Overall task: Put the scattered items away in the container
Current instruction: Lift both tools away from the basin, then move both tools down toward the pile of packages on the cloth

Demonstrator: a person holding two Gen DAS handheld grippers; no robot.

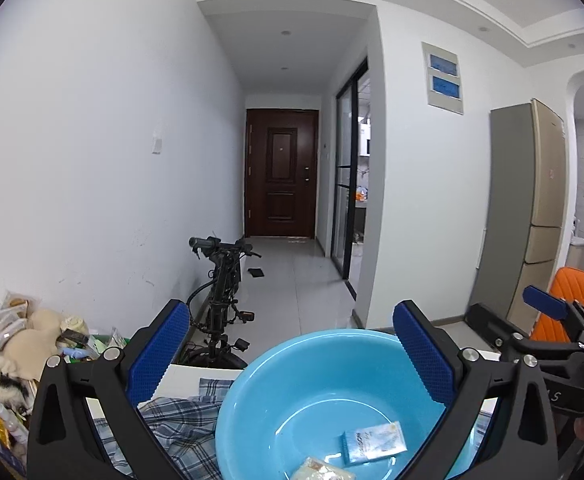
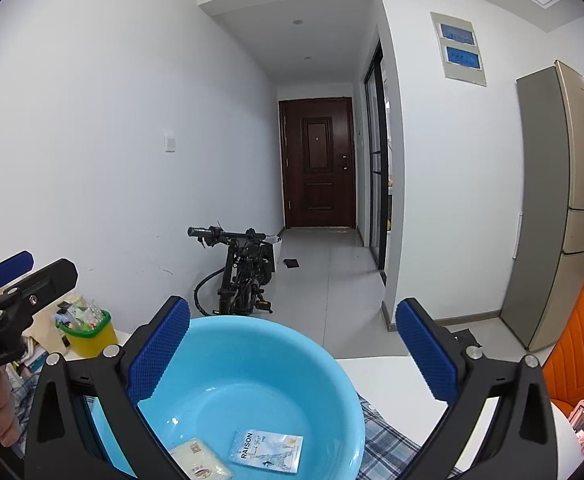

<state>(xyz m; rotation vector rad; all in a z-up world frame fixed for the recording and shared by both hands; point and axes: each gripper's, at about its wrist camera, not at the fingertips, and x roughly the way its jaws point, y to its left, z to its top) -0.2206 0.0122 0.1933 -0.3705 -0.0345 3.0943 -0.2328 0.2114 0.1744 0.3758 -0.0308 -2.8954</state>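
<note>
The left gripper and the right gripper both stand wide open, holding nothing. Below them, the blue basin contains a RAISON packet and probably a snack pouch.

Both grippers wide-jawed, empty

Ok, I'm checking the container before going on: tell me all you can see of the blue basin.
The blue basin is a round, glossy light-blue bowl, plastic by the look, upright on a plaid cloth. Inside lie a blue-and-white packet and a pale wrapped packet, both flat on the bottom. Neither gripper touches it.
</note>
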